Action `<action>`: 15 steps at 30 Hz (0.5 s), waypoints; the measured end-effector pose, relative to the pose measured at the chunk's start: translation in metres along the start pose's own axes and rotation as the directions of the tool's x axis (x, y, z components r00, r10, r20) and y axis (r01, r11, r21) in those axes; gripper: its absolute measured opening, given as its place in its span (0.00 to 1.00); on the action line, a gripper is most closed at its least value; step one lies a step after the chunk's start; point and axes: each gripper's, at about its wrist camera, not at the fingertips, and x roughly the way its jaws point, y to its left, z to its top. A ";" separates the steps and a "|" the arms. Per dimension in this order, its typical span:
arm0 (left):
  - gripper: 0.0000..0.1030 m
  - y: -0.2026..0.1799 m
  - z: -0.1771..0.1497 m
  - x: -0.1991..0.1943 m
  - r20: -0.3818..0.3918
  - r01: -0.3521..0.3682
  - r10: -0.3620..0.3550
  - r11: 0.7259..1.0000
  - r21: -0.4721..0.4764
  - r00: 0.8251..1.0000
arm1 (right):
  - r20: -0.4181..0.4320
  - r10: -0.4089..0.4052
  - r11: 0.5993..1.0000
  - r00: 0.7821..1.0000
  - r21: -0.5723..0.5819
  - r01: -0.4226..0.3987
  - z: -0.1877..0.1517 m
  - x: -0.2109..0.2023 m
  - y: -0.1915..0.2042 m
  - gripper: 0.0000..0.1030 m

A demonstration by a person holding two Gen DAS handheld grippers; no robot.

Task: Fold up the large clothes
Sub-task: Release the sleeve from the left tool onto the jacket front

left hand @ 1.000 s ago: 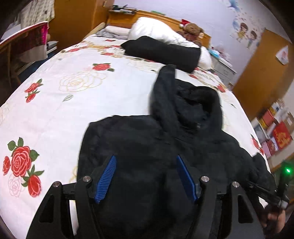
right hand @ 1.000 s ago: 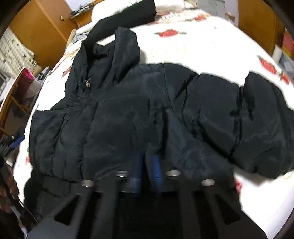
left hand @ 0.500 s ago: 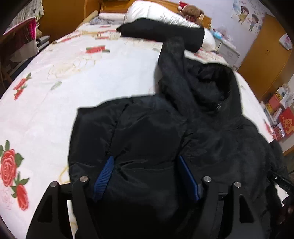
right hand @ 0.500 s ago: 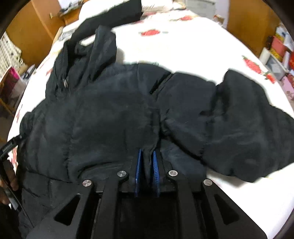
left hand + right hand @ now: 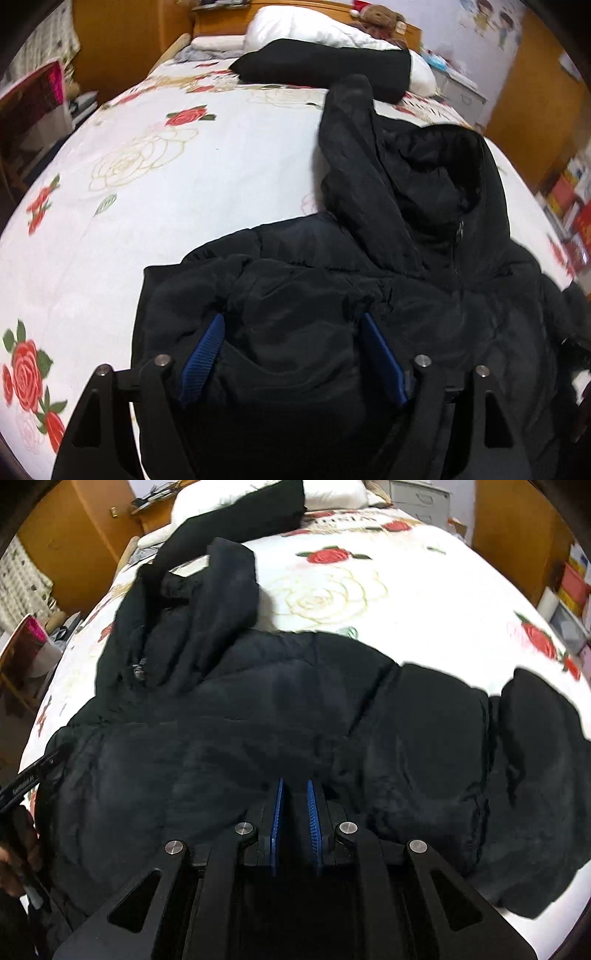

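Observation:
A large black hooded puffer jacket (image 5: 388, 288) lies on the bed, hood toward the headboard. It also fills the right wrist view (image 5: 258, 720), with one sleeve (image 5: 517, 768) spread to the right. My left gripper (image 5: 291, 325) is open, its blue pads straddling a bulge of the jacket's left side. My right gripper (image 5: 295, 786) is shut on a fold of the jacket near its lower middle.
The bed has a white sheet with red roses (image 5: 147, 166). A second black garment (image 5: 321, 66) and white pillows (image 5: 314, 26) lie at the headboard. Wooden wardrobes (image 5: 532, 92) and shelves stand around the bed. A hand (image 5: 14, 849) shows at the left edge.
The left gripper has moved forward over the jacket's left side, fabric bunching between its open pads. The right gripper stayed shut on the fold, and the sleeve shifted right.

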 end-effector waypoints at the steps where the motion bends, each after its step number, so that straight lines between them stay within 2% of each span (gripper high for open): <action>1: 0.76 -0.002 0.001 -0.001 -0.002 -0.004 0.004 1.000 0.005 1.000 | 0.003 0.005 1.000 1.000 0.009 -0.005 -0.001 -0.003 -0.002 0.13; 3: 0.75 -0.001 0.001 -0.013 0.000 0.005 -0.005 1.000 -0.009 1.000 | 0.017 -0.001 1.000 1.000 0.011 0.001 -0.004 -0.018 -0.001 0.13; 7: 0.74 0.006 -0.015 -0.054 0.057 0.096 -0.093 0.994 -0.057 0.994 | 0.067 0.033 0.999 0.997 0.003 -0.033 -0.021 -0.045 -0.003 0.18; 8: 0.74 0.005 -0.023 -0.057 0.051 0.097 -0.094 0.994 -0.057 0.994 | 0.055 0.034 0.999 0.998 0.001 -0.034 -0.027 -0.043 -0.002 0.20; 11: 0.73 0.000 -0.042 -0.042 -0.051 0.050 -0.052 0.998 -0.037 0.997 | -0.040 0.014 1.000 0.999 -0.004 -0.015 -0.042 -0.022 -0.008 0.20; 13: 0.72 -0.002 -0.048 -0.050 -0.051 0.033 -0.034 0.999 -0.029 0.998 | -0.027 0.026 0.999 0.999 0.021 -0.026 -0.043 -0.033 -0.010 0.20; 15: 0.72 -0.002 -0.052 -0.070 -0.031 0.068 -0.070 0.996 -0.048 0.997 | -0.006 0.056 0.998 0.998 0.028 -0.055 -0.046 -0.049 -0.009 0.20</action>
